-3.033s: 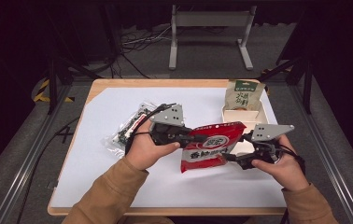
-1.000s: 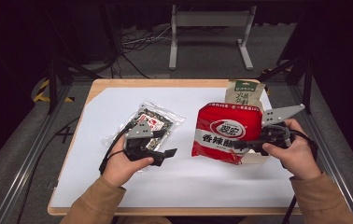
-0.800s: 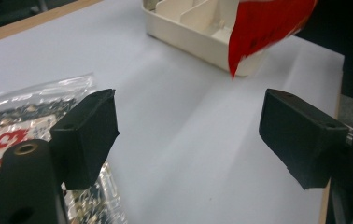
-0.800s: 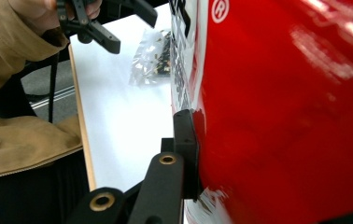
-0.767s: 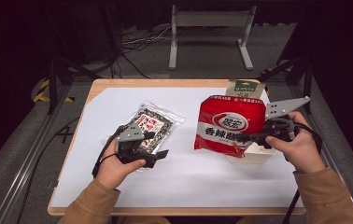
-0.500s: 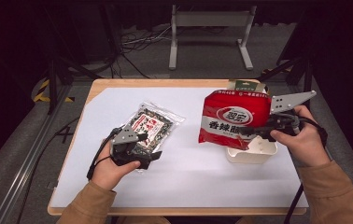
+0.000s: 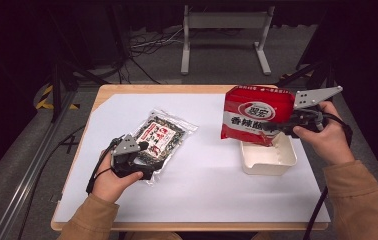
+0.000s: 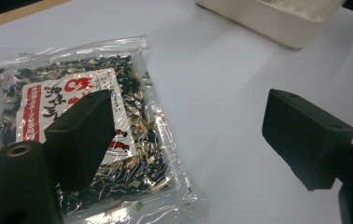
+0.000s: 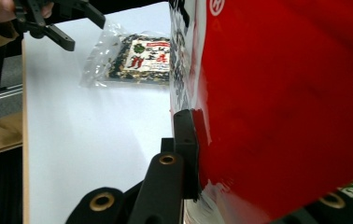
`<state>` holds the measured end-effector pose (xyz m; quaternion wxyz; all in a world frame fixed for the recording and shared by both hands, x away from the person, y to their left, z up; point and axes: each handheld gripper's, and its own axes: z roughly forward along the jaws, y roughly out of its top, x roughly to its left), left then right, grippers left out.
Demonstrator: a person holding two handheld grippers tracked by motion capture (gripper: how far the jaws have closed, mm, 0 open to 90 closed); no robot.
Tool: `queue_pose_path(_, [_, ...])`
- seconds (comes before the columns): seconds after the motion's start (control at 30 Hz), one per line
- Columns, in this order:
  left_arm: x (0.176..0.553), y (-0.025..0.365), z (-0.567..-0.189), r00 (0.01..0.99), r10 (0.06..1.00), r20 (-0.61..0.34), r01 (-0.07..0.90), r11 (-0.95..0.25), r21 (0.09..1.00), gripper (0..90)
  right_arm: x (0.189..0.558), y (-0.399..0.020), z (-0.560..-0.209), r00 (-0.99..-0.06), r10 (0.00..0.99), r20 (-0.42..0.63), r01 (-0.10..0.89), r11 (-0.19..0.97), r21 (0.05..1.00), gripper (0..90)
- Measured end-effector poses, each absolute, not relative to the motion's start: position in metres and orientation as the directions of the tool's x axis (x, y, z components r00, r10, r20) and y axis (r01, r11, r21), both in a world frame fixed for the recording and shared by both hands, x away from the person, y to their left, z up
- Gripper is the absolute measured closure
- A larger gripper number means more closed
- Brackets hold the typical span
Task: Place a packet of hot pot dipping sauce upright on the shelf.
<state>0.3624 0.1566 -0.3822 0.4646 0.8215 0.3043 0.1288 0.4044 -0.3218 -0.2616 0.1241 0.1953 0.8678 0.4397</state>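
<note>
While the right tongs [image 7: 283, 131] sit clenched on the lower edge of the red snack bag [image 7: 257, 118], the bag hangs in the air above the white plastic tray [image 7: 269, 160], its bottom corner dipping just over the tray's near-left part; whether it touches the tray cannot be told; bag face turned toward the high camera, white oval logo and white characters readable, top edge tilted away; in the right gripper view the black jaw presses flat against the red film [image 9: 286, 107] and the bag covers most of the right half; right hand [image 7: 327, 140] grips the tool from the right side, grey three-cornered plate [image 7: 317, 95] on top pointing up-right; left tongs [image 7: 144, 160] are released, jaws standing wide apart with nothing pinched; in the left gripper view one jaw hovers over the clear seaweed-style packet [image 8: 86, 140] and the other over bare white surface, contact with the packet cannot be told; packet [image 7: 159, 140] lies flat on the counter [image 7: 202, 200], left of centre, angled diagonally, red-and-white label up, dark flakes inside; left hand [image 7: 114, 182] low at the packet's near-left corner; tray stands on the counter's right half, well apart from the packet; white sheet covers the wooden counter top; grey metal stand [image 7: 224, 30] and cables on the floor behind the counter.
</note>
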Motion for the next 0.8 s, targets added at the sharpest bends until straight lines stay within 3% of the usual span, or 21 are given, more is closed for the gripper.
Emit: queue_pose_path(0.8, [0.353,0.192,-0.387,0.708,0.699,-0.1,0.436,-0.321,0.841,17.5,0.442,-0.357,-0.259,-0.863,0.496,-0.098,0.237,0.567,0.789,87.9])
